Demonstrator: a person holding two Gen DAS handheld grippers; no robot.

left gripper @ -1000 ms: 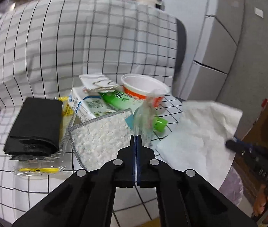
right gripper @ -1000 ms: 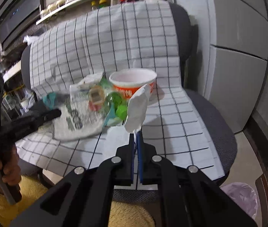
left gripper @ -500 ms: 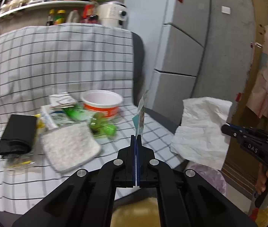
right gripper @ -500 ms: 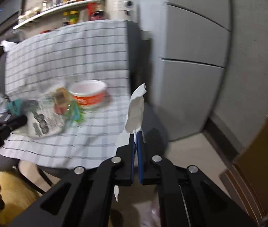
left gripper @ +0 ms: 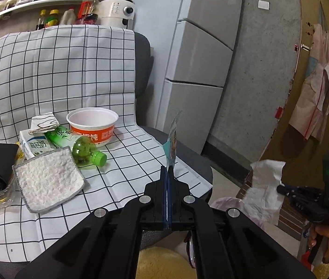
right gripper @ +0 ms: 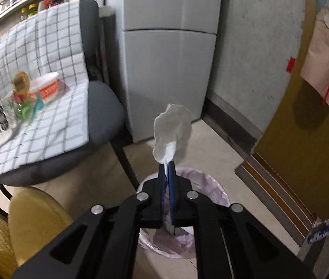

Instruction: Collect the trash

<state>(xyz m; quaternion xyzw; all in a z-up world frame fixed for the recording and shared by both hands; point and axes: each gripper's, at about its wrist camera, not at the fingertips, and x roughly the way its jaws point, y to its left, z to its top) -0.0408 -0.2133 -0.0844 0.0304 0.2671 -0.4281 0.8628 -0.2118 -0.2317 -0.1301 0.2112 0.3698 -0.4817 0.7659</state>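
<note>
Right gripper (right gripper: 167, 162), jaws clamped on a crumpled white tissue (right gripper: 172, 129), hangs over the near rim of the pink-lined bin (right gripper: 207, 181), while left gripper (left gripper: 167, 169) pinches a small wrapper (left gripper: 172, 144); centre each over the liner before releasing.

Left gripper (left gripper: 167, 171) & right gripper (right gripper: 167, 166): matt black plastic w/ shiny metal screws; one pinches a glossy thin wrapper (left gripper: 172, 139), the other a soft crumpled paper tissue (right gripper: 172, 127). Checked cloth (left gripper: 60, 69) matt woven, bottle (left gripper: 80, 148) glossy clear green plastic, rag (left gripper: 48, 181) nubbly textile. Bin liner (right gripper: 201, 186) thin crinkly plastic film, wall (left gripper: 257, 69) rough concrete.
</note>
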